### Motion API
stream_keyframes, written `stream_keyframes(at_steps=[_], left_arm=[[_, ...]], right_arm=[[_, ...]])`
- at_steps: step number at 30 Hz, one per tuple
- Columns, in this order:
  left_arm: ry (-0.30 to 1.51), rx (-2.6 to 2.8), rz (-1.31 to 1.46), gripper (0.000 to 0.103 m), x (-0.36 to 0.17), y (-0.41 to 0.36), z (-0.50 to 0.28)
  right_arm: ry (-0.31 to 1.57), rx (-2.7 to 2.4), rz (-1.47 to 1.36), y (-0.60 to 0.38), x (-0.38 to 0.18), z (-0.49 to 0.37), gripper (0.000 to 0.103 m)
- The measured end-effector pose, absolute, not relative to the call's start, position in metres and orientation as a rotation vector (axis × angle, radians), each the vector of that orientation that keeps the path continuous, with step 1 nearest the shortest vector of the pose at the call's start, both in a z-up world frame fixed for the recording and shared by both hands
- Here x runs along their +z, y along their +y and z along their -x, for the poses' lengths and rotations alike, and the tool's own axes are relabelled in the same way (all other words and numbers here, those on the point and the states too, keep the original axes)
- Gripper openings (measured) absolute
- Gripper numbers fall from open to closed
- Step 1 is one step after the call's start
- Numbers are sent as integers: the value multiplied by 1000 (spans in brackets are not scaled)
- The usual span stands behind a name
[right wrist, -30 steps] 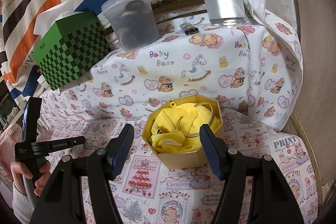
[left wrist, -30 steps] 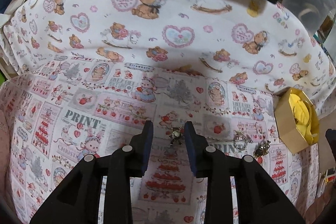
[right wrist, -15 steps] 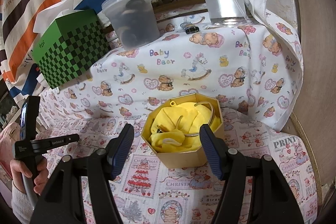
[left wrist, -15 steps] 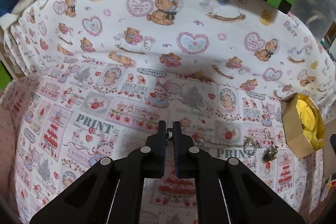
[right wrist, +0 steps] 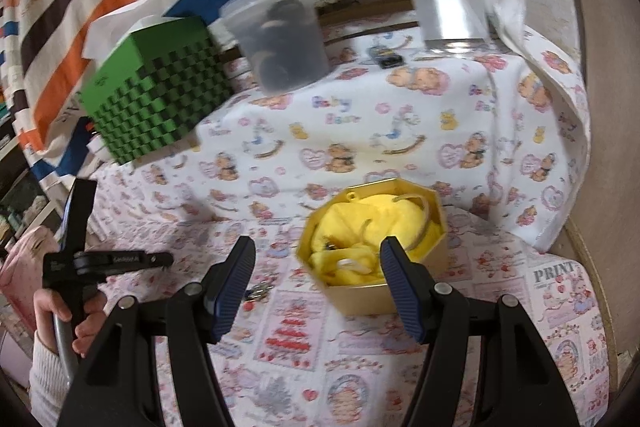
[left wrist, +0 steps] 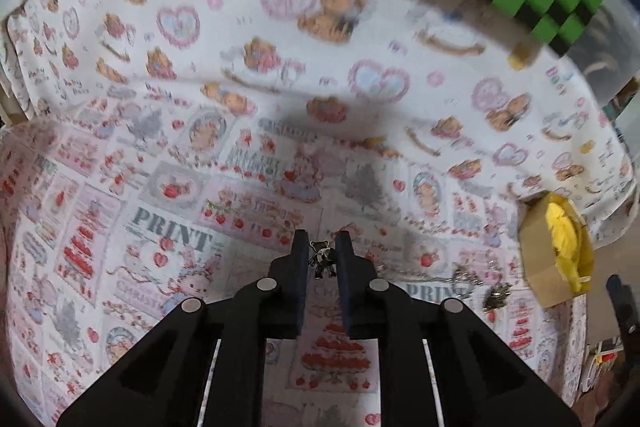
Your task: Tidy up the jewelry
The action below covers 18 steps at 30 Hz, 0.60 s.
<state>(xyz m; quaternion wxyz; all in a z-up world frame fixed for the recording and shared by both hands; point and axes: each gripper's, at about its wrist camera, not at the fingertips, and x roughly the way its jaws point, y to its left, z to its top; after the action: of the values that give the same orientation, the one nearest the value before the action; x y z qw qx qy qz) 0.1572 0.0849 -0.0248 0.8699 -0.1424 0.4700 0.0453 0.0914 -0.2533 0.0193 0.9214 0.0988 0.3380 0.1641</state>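
1. So, the patterned cloth [left wrist: 168, 187] covers the whole work area, giving the pieces a soft bed.
2. My right gripper [right wrist: 318, 283] hangs unclenched at the yellow-lined box [right wrist: 400, 297], the likely destination.
3. My left gripper [left wrist: 321, 259] is clenched on a small dark charm [left wrist: 322, 259] (just off the cloth), its chain [left wrist: 420, 273] trailing toward the box.

A small dark bear-shaped charm [left wrist: 322, 258] hangs at centre frame, more jewelry [left wrist: 478, 283] lower right beside a yellow-lined octagonal box [left wrist: 538, 259].
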Motion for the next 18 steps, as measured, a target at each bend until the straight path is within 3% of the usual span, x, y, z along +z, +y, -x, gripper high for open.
stream_keyframes(at_steps=[7,11,18], left_arm=[[770,42,252,12,24,66,-124],[675,-1,218,12,45,49,-112],[686,21,204,12,28,34,-120]], right_arm=[[766,480,-237,-222,18,-87,50],[879,435,-192,-191,6,-102,32],[985,329,-160,-161,-33,-133,15]])
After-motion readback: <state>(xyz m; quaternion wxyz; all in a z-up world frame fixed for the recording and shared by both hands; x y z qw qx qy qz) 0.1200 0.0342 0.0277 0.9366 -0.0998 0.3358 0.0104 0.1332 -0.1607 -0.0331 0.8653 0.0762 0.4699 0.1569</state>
